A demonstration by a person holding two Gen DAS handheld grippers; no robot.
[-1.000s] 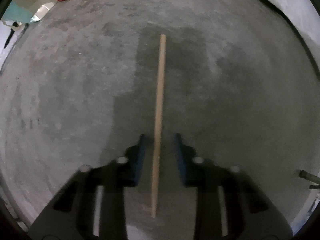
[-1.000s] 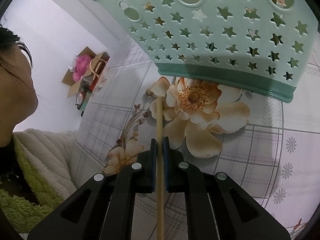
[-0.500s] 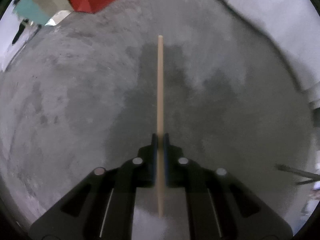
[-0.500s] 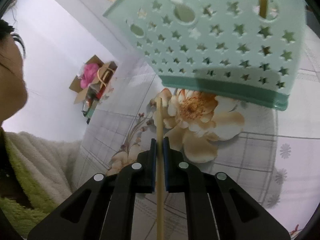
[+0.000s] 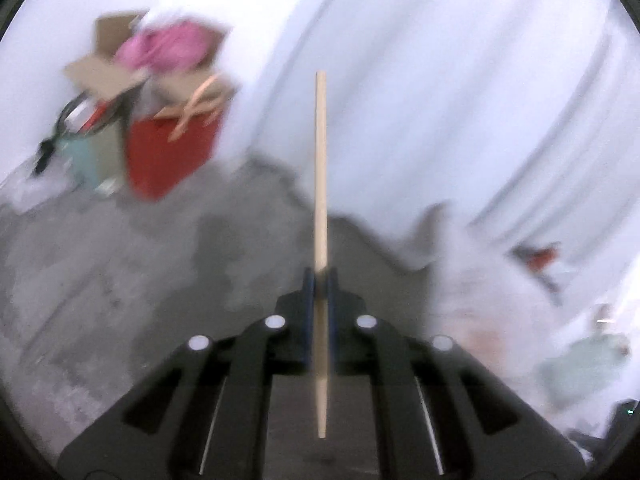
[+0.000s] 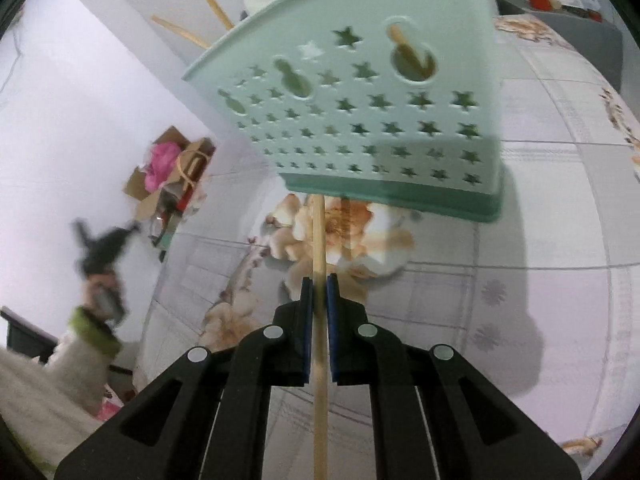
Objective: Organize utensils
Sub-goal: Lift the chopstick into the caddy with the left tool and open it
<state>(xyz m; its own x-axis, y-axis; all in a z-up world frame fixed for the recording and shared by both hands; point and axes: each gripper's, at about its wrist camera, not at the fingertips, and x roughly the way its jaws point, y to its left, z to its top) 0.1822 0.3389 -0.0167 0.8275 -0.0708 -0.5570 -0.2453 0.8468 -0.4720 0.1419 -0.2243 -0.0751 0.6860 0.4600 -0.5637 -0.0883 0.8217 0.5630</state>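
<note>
left gripper (image 5: 320,276), open a second ago, now clamps a chopstick (image 5: 320,168) lifted off the floor; right gripper (image 6: 319,284) still grips another chopstick (image 6: 319,240) nearing the holder (image 6: 360,120); both ready to stow.

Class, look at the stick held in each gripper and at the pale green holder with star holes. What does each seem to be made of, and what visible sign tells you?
Left gripper stick: probably wood or bamboo, matt pale tan, thin and straight.
Right gripper stick: the same look.
Holder: probably moulded plastic, smooth even mint colour with cleanly cut star holes and a darker base band.
</note>
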